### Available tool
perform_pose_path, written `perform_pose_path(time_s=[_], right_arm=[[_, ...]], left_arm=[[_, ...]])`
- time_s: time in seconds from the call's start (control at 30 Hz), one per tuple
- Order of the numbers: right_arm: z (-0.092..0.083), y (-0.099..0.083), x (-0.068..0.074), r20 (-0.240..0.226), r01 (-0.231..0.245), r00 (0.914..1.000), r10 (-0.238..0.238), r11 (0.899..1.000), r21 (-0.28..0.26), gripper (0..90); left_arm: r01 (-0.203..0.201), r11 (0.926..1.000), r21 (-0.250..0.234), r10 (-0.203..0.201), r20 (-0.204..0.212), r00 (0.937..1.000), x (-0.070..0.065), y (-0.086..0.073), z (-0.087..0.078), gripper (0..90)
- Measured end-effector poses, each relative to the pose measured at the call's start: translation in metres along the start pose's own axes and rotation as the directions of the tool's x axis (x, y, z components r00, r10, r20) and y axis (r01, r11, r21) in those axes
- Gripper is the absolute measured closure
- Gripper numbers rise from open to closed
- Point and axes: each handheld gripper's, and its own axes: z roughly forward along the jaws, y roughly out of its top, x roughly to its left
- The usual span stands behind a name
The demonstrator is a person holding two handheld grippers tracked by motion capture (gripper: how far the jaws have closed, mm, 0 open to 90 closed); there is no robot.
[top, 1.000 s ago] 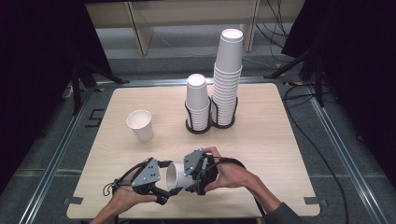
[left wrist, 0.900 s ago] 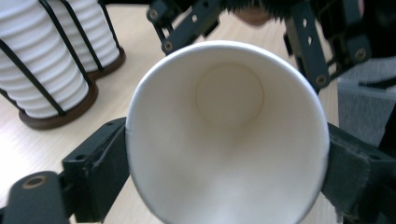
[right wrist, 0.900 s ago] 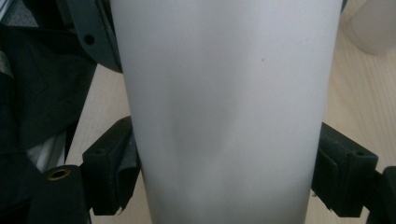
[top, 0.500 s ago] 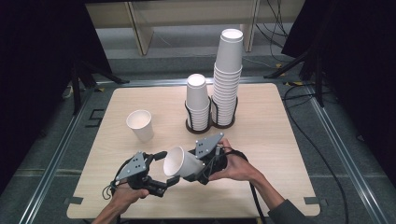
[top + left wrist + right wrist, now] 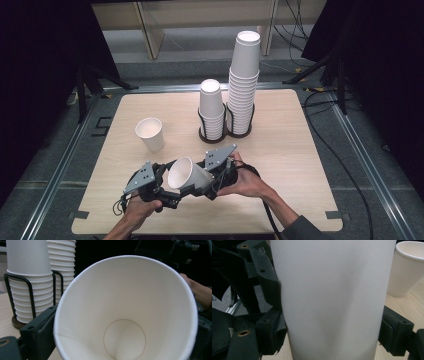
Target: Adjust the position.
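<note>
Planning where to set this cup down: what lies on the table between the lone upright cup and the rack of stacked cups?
Nothing: in the high view, bare table separates the upright cup from the rack.

The high view hangs above the near edge of the table (image 5: 300, 150), facing forward and down, far enough back to take in the whole top and the floor past twelve o'clock. The left gripper view sits right against the mouth of the held cup (image 5: 125, 315), looking into it, with the cup stacks (image 5: 37, 290) off at ten o'clock. The right gripper view presses close on that same cup's outer wall (image 5: 332, 302), the standing cup (image 5: 407, 267) at two o'clock. All three share the held cup (image 5: 187, 175); the high view also shows the stacks (image 5: 230, 100) and standing cup (image 5: 150, 134).
</note>
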Motion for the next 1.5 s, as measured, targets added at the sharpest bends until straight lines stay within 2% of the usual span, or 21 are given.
perform_pose_path(time_s=[0.07,0.17,0.33,0.4,0.6,0.63,0.73,0.83,0.97,1.0,1.03,1.07,1.1,1.13,1.17,1.23,1.27,1.3,1.4,1.43,1.5], right_arm=[[0.0,0.0,0.001,0.006,-0.022,0.9997,0.022,1.0,0.004,20.5],[0.002,-0.002,-0.001,0.009,0.0,1.0,0.0,1.0,-0.008,20.2],[0.004,-0.003,-0.001,-0.001,-0.03,0.9996,0.03,0.999,-0.011,19.0],[0.005,-0.004,-0.002,0.009,-0.019,0.9998,0.019,1.0,-0.015,18.0],[0.003,-0.005,-0.003,0.02,-0.058,0.9981,0.058,0.998,-0.008,15.5],[0.0,-0.006,-0.003,0.03,-0.08,0.9963,0.08,0.997,0.005,15.7],[-0.006,-0.01,-0.006,0.048,-0.077,0.9959,0.077,0.997,0.013,15.7],[-0.014,-0.014,-0.007,0.088,-0.091,0.9922,0.088,0.996,0.025,16.0],[-0.022,-0.019,-0.009,0.12,-0.102,0.9881,0.097,0.994,0.044,16.8],[-0.023,-0.021,-0.009,0.135,-0.117,0.9848,0.11,0.992,0.044,16.9],[-0.025,-0.022,-0.01,0.137,-0.096,0.9866,0.089,0.994,0.045,17.4],[-0.026,-0.023,-0.011,0.147,-0.105,0.9845,0.096,0.993,0.055,18.1],[-0.027,-0.024,-0.011,0.152,-0.106,0.9837,0.096,0.993,0.058,18.1],[-0.028,-0.025,-0.011,0.154,-0.112,0.9828,0.102,0.992,0.058,18.0],[-0.029,-0.025,-0.011,0.154,-0.111,0.9829,0.101,0.992,0.059,18.1],[-0.03,-0.026,-0.011,0.164,-0.113,0.9812,0.102,0.992,0.062,18.1],[-0.031,-0.027,-0.011,0.171,-0.11,0.9805,0.098,0.992,0.066,18.3],[-0.031,-0.027,-0.011,0.177,-0.107,0.9797,0.094,0.992,0.068,18.4],[-0.033,-0.029,-0.011,0.185,-0.112,0.9779,0.097,0.991,0.072,18.4],[-0.034,-0.03,-0.011,0.19,-0.118,0.9765,0.102,0.99,0.074,18.4],[-0.035,-0.031,-0.011,0.199,-0.118,0.9748,0.101,0.99,0.077,18.4]], left_arm=[[-0.001,1.0,0.002,0.001,0.0,1.0,0.0,0.0,0.0,6.3],[0.004,1.0,0.002,-0.004,0.004,1.0,0.001,0.0,0.0,7.7],[-0.006,1.0,0.003,0.006,0.007,1.0,0.001,0.002,-0.002,11.3],[-0.013,0.9999,0.004,0.013,0.011,0.9999,0.001,0.003,-0.001,12.5],[-0.023,0.9994,0.026,0.024,-0.029,0.9993,0.002,0.005,-0.004,13.3],[-0.027,0.9993,0.026,0.028,-0.036,0.9989,0.003,0.006,-0.005,13.2],[-0.029,0.999,0.033,0.031,-0.078,0.9965,0.008,0.007,-0.008,13.0],[-0.045,0.9978,0.049,0.051,-0.117,0.9918,0.011,0.009,-0.011,13.0],[-0.066,0.9948,0.077,0.079,-0.177,0.9811,0.015,0.01,-0.014,13.1],[-0.077,0.9942,0.075,0.09,-0.181,0.9794,0.017,0.009,-0.013,13.1],[-0.081,0.9918,0.099,0.099,-0.201,0.9746,0.017,0.01,-0.014,13.1],[-0.084,0.9906,0.108,0.106,-0.211,0.9718,0.017,0.01,-0.015,13.1],[-0.114,0.9878,0.106,0.135,-0.213,0.9678,0.02,0.01,-0.014,13.1],[-0.12,0.9882,0.095,0.138,-0.211,0.9678,0.021,0.01,-0.013,13.1],[-0.118,0.9854,0.123,0.144,-0.229,0.9627,0.021,0.011,-0.014,13.1],[-0.123,0.9845,0.125,0.15,-0.235,0.9603,0.023,0.01,-0.014,13.1],[-0.115,0.9867,0.115,0.14,-0.239,0.9608,0.023,0.009,-0.013,13.0],[-0.118,0.9824,0.145,0.152,-0.252,0.9559,0.024,0.01,-0.015,13.1],[-0.117,0.9815,0.152,0.154,-0.265,0.9519,0.026,0.01,-0.015,13.1],[-0.11,0.9836,0.143,0.145,-0.262,0.9541,0.028,0.009,-0.014,13.1],[-0.105,0.9787,0.177,0.153,-0.286,0.9461,0.028,0.01,-0.017,13.1]])
